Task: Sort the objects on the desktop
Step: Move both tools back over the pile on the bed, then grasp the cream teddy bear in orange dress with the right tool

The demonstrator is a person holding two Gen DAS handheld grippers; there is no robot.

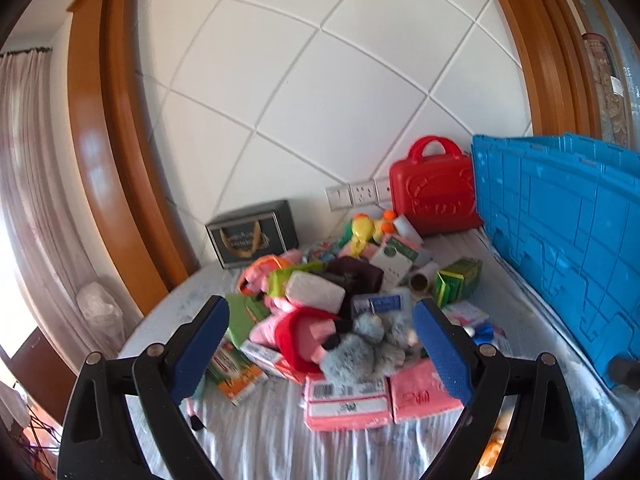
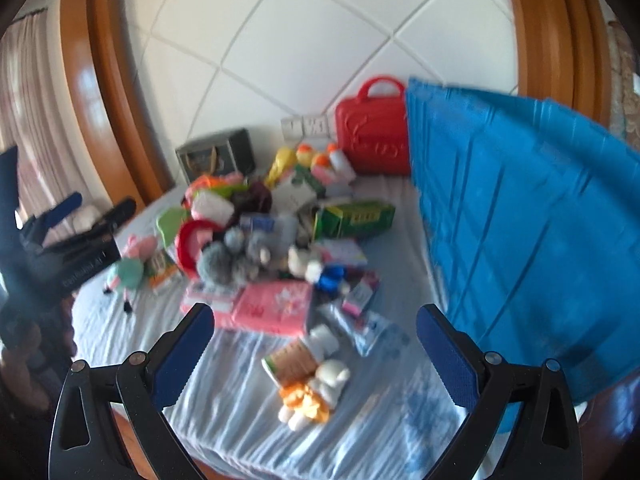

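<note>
1. Left wrist view: a heap of mixed small objects [image 1: 320, 304] lies on a pale blue wrinkled sheet [image 1: 260, 440], straight ahead of the left gripper [image 1: 322, 326], whose jaws are spread wide and grasp nothing.
2. Between those jaws sits a grey fluffy plush toy [image 1: 360, 352]; just below it lie two flat pink packets [image 1: 384, 400].
3. Beyond the left jaw is an orange and green carton [image 1: 236, 376]; beyond the right jaw stands a green box [image 1: 456, 280].
4. Farther ahead a dark grey gift box [image 1: 254, 232] and a red plastic case with a handle [image 1: 434, 188] stand against the white padded wall [image 1: 320, 80].
5. To the right of the right jaw rises a blue plastic crate lid [image 1: 560, 240].
6. Right wrist view: the right gripper [image 2: 314, 330] is also released and empty, its jaws wide apart.
7. Between them lies a small white and orange plush figure [image 2: 316, 392], apart from the heap.
8. The left gripper shows at the left edge, held above the sheet.
</note>
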